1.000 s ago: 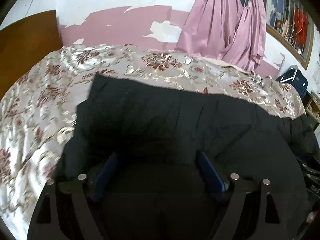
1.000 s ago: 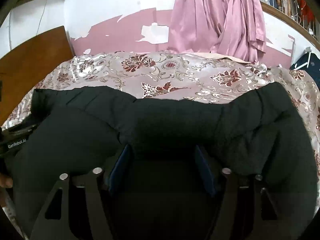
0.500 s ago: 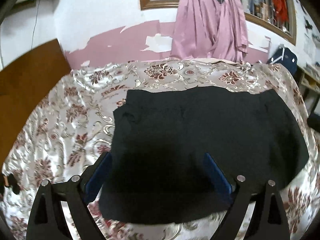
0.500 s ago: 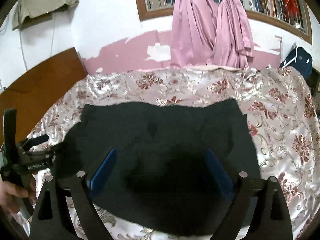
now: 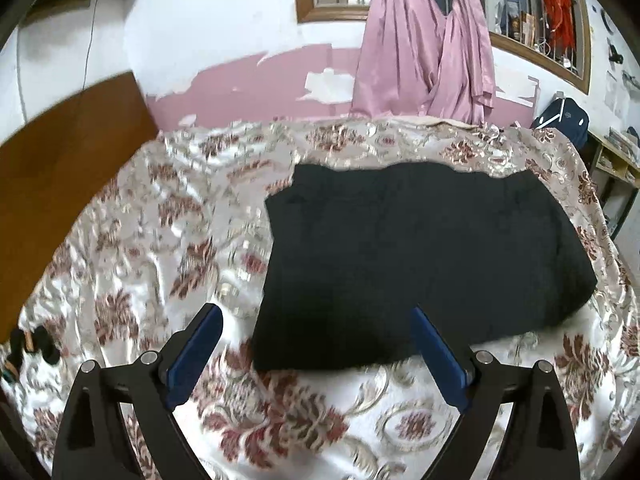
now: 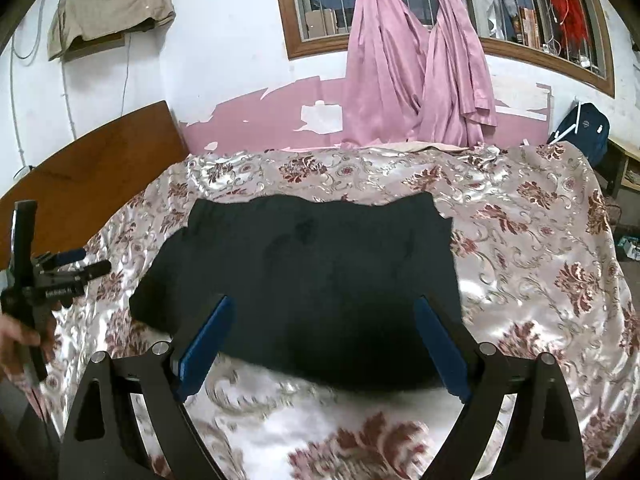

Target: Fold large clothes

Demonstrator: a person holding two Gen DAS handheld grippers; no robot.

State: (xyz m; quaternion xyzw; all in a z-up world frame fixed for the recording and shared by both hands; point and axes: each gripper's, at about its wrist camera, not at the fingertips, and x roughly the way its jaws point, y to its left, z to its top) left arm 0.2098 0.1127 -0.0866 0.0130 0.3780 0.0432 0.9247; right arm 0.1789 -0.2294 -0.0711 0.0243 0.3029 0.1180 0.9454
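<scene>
A large black garment (image 5: 424,256) lies folded into a thick rectangle on the floral bedspread (image 5: 168,240); it also shows in the right wrist view (image 6: 316,272). My left gripper (image 5: 316,320) is open and empty, held above the garment's near left edge. My right gripper (image 6: 324,312) is open and empty, held above the garment's near edge. The left gripper also appears at the far left of the right wrist view (image 6: 68,268), held in a hand.
A wooden headboard (image 6: 84,176) stands at the left of the bed. Pink curtains (image 6: 416,64) hang at a barred window behind the bed. A dark blue bag (image 6: 584,132) sits at the right, beside a shelf.
Both grippers have pulled back and up from the garment, which they were close over a second ago. The garment now lies flat and folded on the bed.
</scene>
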